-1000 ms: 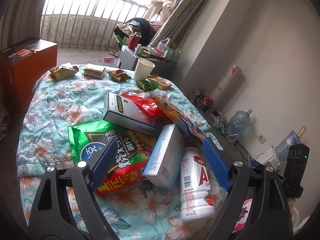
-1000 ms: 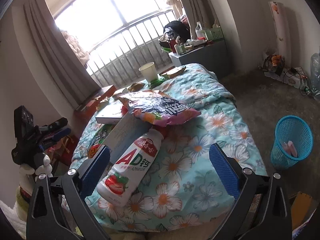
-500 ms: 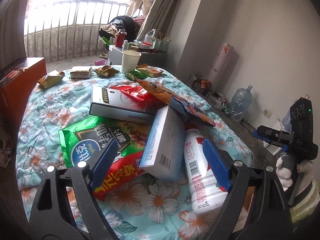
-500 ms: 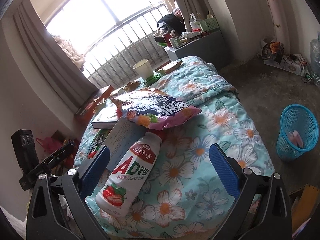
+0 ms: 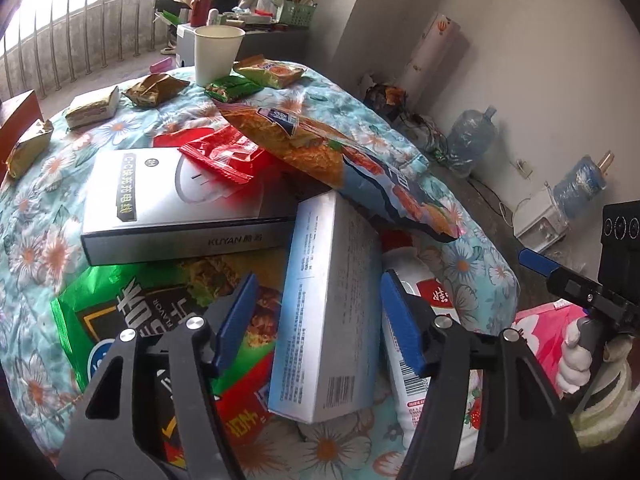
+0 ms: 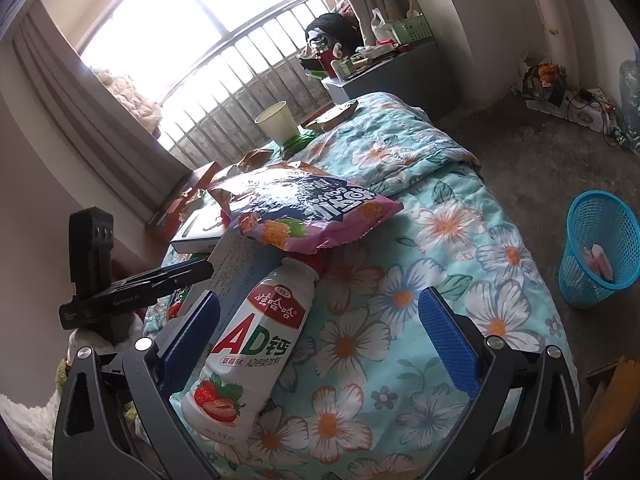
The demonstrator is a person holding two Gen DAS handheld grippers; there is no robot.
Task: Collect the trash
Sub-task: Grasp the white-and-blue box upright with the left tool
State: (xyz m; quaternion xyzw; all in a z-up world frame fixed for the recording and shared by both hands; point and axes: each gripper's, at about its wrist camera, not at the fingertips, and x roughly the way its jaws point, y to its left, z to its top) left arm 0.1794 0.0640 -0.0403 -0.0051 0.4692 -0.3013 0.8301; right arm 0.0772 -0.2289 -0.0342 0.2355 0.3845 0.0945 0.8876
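Note:
Trash lies piled on a floral bedspread (image 5: 36,240). My left gripper (image 5: 320,320) is open, its blue pads on either side of a pale blue carton (image 5: 328,312) that leans on a grey box (image 5: 176,204). A green snack bag (image 5: 132,304) lies under it and a white AD bottle (image 5: 416,360) beside it. My right gripper (image 6: 320,336) is open over the bed's near end, with the AD bottle (image 6: 252,344) by its left pad. A large crisp bag (image 6: 304,208) lies above the bottle's cap.
A paper cup (image 5: 218,54) and several small wrappers lie at the bed's far end. A blue waste basket (image 6: 600,248) stands on the floor right of the bed. A cluttered cabinet (image 6: 384,68) stands by the window. Water jugs (image 5: 472,140) line the wall.
My left gripper has moved down and forward, so its pads now flank the pale blue carton. My right gripper has moved a little closer to the AD bottle.

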